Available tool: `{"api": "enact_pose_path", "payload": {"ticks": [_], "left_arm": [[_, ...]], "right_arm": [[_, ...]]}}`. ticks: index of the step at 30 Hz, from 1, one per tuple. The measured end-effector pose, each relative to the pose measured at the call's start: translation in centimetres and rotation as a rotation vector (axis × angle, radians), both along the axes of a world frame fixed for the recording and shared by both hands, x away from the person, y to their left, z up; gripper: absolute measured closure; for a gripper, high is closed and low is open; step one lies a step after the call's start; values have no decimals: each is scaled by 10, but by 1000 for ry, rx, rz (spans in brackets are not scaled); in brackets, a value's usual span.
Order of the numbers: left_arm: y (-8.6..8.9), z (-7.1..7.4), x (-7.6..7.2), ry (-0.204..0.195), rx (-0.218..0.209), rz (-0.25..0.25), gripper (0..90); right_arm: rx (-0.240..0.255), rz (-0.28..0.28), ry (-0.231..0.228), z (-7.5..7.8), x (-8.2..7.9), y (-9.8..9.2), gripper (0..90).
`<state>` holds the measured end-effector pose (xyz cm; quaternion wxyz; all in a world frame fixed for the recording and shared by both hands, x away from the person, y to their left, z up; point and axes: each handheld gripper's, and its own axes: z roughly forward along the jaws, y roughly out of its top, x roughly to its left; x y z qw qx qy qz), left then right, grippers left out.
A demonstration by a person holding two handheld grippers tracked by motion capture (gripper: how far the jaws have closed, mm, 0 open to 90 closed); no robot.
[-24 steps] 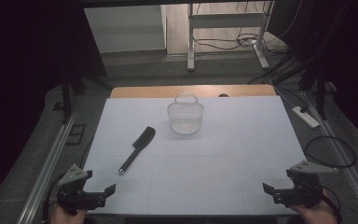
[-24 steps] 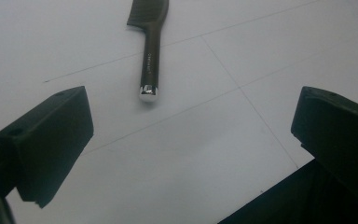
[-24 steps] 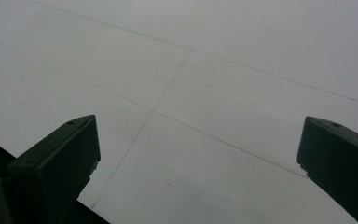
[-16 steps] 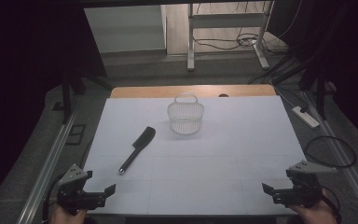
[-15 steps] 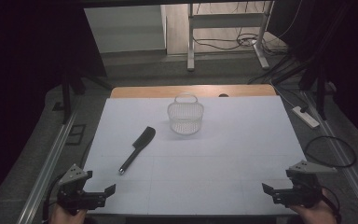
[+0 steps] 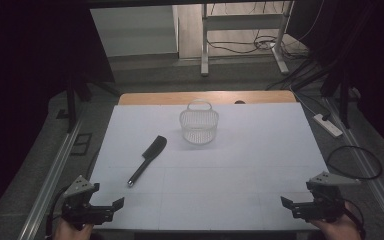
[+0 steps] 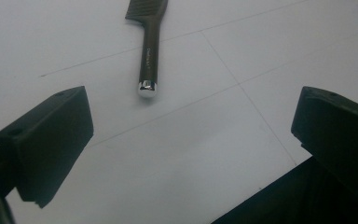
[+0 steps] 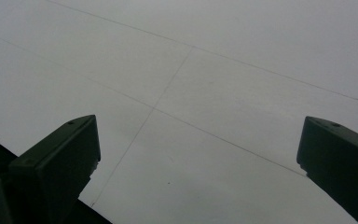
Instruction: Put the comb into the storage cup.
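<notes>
While both hands wait at the near edge of the white counter, a black comb lies slanted on its left half, silver tip toward the person. A small wire basket stands upright farther back, well apart from the comb. Nothing lies between the comb and the left claw, which is wide open and holds nothing. The right claw is wide open too, with bare counter under it.
</notes>
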<state>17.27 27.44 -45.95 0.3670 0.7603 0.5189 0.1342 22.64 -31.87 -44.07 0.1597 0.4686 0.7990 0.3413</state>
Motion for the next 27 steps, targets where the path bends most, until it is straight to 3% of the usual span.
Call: {"api": "enact_pose_path", "payload": {"ticks": [14,27], "left_arm": [[1,0,5,14,-14,-1,0],[-3,-2,13,22,8,-31,0]], "right_arm": [[-5,-3,4,0,1,1,3],[-8,-8,5,0,1,1,6]]}}
